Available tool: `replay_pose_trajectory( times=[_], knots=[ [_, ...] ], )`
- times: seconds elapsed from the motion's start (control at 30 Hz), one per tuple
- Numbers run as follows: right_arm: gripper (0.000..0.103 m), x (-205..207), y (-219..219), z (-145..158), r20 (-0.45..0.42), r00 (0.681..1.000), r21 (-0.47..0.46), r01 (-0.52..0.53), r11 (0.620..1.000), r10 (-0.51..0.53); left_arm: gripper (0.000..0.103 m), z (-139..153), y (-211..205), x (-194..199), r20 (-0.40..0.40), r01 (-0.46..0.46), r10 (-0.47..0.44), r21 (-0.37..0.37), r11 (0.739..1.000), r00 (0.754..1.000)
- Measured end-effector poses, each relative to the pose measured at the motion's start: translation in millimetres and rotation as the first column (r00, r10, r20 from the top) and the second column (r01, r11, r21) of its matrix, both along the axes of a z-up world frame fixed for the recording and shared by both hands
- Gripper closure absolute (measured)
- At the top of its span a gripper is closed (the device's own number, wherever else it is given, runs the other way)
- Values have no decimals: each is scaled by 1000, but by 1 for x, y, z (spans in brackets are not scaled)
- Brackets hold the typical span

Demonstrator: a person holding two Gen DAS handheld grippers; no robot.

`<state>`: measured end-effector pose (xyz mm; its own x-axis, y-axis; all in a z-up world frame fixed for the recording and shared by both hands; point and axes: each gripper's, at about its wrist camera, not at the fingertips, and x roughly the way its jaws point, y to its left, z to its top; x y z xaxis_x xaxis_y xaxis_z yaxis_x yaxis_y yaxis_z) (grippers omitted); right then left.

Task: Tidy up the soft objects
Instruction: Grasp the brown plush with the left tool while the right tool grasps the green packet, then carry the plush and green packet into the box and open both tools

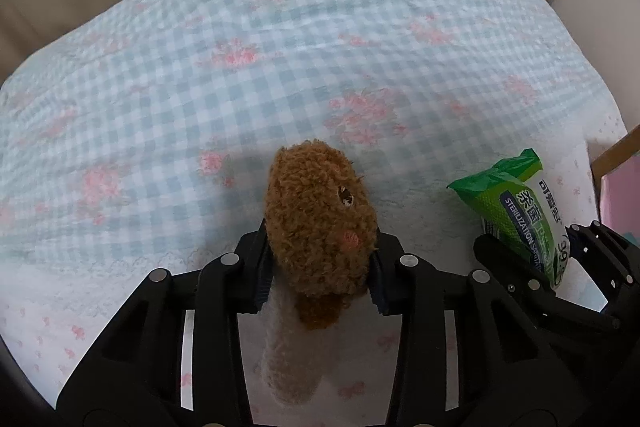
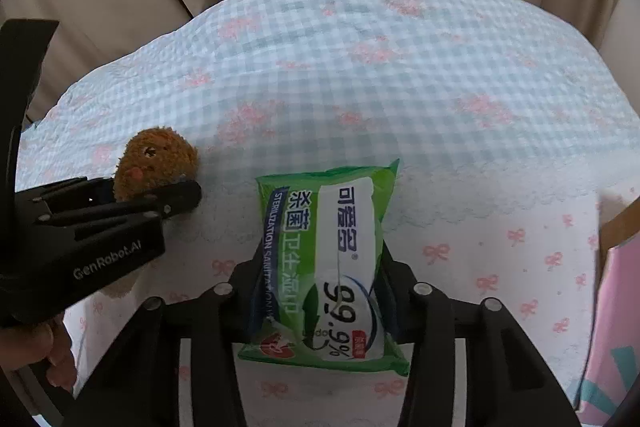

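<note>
Left gripper (image 1: 318, 269) is clamped on the fuzzy brown plush toy (image 1: 320, 223) with a white fleece body over the blue-checked, pink-flowered quilt (image 1: 280, 67), while just to its right the green plastic wet-wipes pack (image 2: 328, 267) is pinched by the right gripper (image 2: 320, 291).

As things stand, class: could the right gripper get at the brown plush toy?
Probably not. The right gripper is closed on the green wipes pack, and the brown plush toy is already clamped in the left gripper, whose fingers flank it.
</note>
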<state>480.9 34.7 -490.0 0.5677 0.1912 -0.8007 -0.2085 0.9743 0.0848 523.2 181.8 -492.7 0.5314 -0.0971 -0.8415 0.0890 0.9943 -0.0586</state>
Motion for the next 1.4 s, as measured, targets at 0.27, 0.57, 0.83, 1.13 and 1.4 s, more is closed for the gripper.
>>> replay_pose_trajectory(
  times=[0.27, 0.57, 0.83, 1.13, 1.4],
  knots=[
    [63, -31, -15, 39, 10, 1000, 31, 15, 999, -16, 69, 48, -4, -45, 30, -2, 3, -21, 1000, 1000],
    [63, -100, -39, 124, 29, 997, 74, 65, 995, -67, 69, 137, -25, -128, 78, 1, 1, -29, 1000, 997],
    [63, -162, -67, 202, 70, 990, 120, 111, 987, -120, 69, 211, -56, -194, 103, 44, -39, -51, 998, 994],
    [63, -218, -132, 265, 113, 976, 156, 166, 974, -184, 69, 272, -122, -243, 148, 116, -107, -55, 992, 983],
    [63, -248, -216, 301, 141, 967, 163, 187, 969, -210, 69, 302, -198, -271, 172, 86, -72, -77, 993, 983]
  ],
)
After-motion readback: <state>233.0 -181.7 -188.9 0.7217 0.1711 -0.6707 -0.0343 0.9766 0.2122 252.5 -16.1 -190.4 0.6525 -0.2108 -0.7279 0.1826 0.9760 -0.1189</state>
